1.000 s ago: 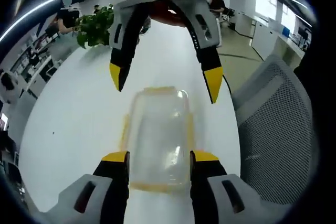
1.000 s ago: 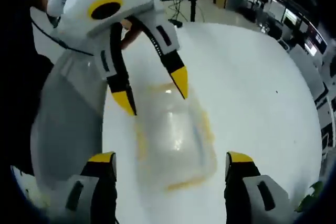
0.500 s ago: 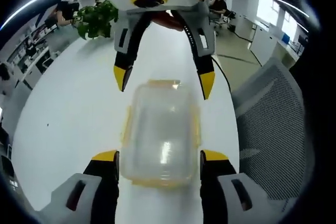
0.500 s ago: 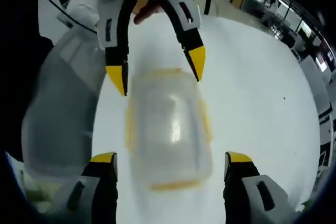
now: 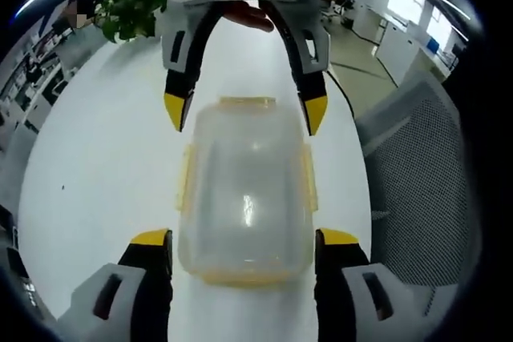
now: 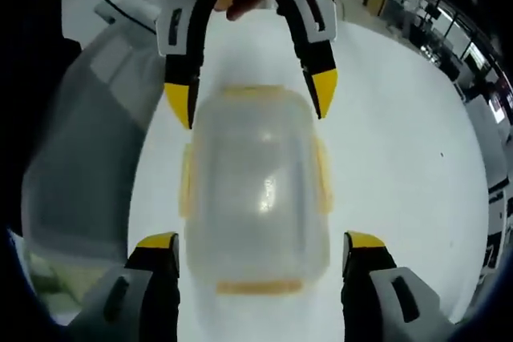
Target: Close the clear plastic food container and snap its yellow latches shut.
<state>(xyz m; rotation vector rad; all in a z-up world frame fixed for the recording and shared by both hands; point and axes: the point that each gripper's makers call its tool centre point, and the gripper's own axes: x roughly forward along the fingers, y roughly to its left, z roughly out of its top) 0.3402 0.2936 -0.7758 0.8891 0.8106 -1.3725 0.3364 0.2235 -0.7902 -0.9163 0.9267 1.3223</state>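
A clear plastic food container [image 5: 244,190] with its lid on lies on the white table [image 5: 96,158]. Yellow latches [image 5: 185,178] line its sides and ends; I cannot tell whether they are snapped down. My left gripper [image 5: 244,239] is open, its yellow-tipped jaws straddling the container's near end. My right gripper [image 5: 244,114] comes in from the top, open, its tips at the far end corners. In the right gripper view the same container [image 6: 255,186] sits between my right gripper [image 6: 261,239] at the bottom and my left gripper [image 6: 251,98] at the top. Neither touches it visibly.
A grey mesh chair [image 5: 417,198] stands close to the table edge, seen again as the chair [image 6: 80,158] in the right gripper view. A potted plant [image 5: 128,14] sits at the table's far end. Office desks and seated people lie beyond.
Both grippers have closed in on the container from opposite ends and squared up with it, so it looks larger and centred. Both stay open. The container has not moved.
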